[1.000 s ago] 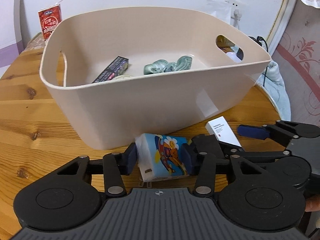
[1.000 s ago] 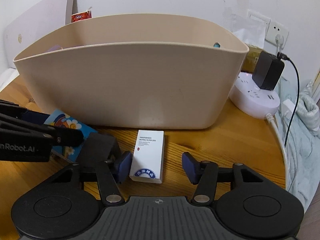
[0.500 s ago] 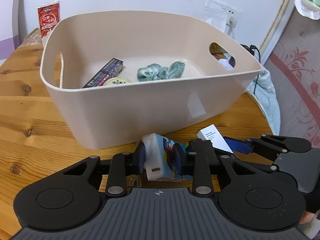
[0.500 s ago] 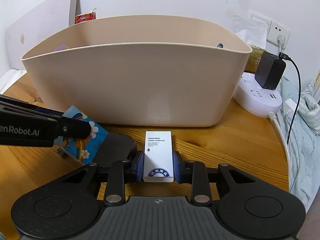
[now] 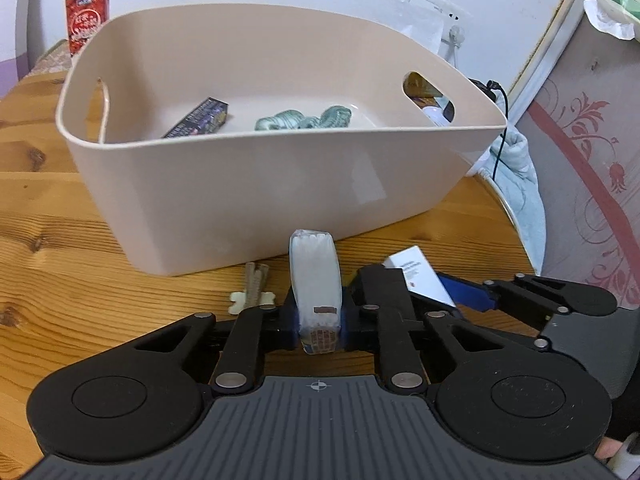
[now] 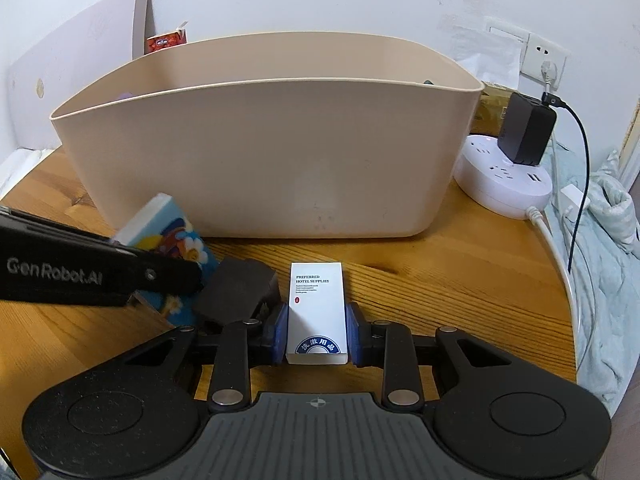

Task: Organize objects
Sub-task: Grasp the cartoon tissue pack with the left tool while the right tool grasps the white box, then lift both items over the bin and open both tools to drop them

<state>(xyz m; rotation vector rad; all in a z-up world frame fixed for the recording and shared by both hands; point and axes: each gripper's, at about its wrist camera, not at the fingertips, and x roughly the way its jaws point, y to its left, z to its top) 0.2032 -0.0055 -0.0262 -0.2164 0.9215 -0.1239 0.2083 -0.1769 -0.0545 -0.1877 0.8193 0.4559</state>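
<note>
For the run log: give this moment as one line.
left gripper: shut on tissue pack | right gripper: shut on white box | bin: both items outside

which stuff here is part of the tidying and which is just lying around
Job: tissue pack in left gripper; white box in right gripper; beige bin; key.

Lying about: power strip, charger, red carton.

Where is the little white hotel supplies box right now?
The white hotel supplies box sits clamped in the right gripper, before the beige bin.
</note>
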